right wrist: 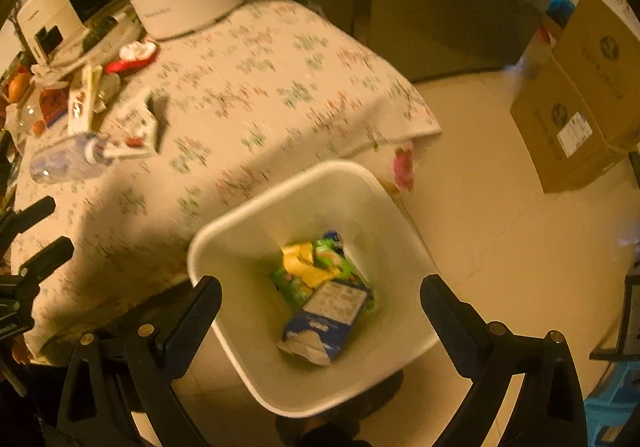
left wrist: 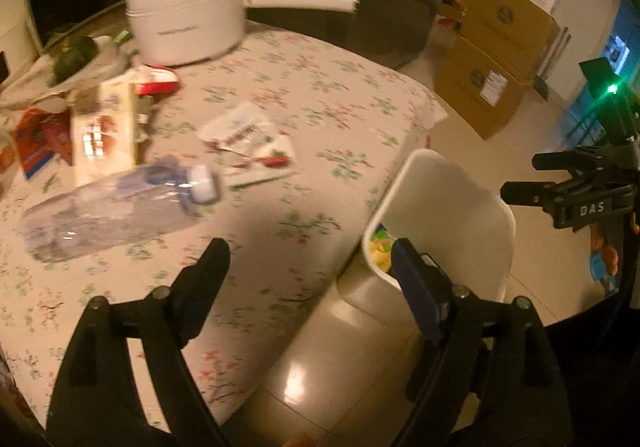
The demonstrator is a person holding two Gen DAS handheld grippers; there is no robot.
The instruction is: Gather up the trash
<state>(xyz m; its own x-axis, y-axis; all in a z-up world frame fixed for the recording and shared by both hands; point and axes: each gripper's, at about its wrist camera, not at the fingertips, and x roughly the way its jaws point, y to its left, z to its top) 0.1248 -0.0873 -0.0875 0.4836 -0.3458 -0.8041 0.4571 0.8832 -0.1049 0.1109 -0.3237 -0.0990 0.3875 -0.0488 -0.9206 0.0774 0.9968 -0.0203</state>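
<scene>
Two grippers on my feeds, both with jaws wide apart and nothing between them. My left gripper point(left wrist: 308, 251) hangs over the near edge of the table point(left wrist: 320, 95), and my right gripper point(right wrist: 320, 287) hangs straight over the bin point(right wrist: 280, 191).

Trash left on the floral cloth, as far as I can count: one clear plastic bottle point(left wrist: 112, 207) lying on its side at the near left, one crumpled white wrapper point(left wrist: 248, 143) with red print just to its right, and one upright cream carton point(left wrist: 106, 131) behind the bottle. Further left sits a red and blue packet point(left wrist: 40, 143), and behind the carton something red and white point(left wrist: 158, 81) that's too blurry to name. Any print on these is too smeared to read.

One white bin stands on the floor by the near right corner of the table. It holds a blue and white carton point(right wrist: 324, 323), a yellow wrapper point(right wrist: 304, 263) and green packaging point(right wrist: 340, 259), all at the bottom.

One white pot point(left wrist: 188, 27) with a lid and a long handle sits at the far side; its logo is unreadable. Two stacked cardboard boxes point(left wrist: 500, 55) stand on the floor at the far right. The only writing I can read is "DAS", on my right gripper as seen from the left camera.
</scene>
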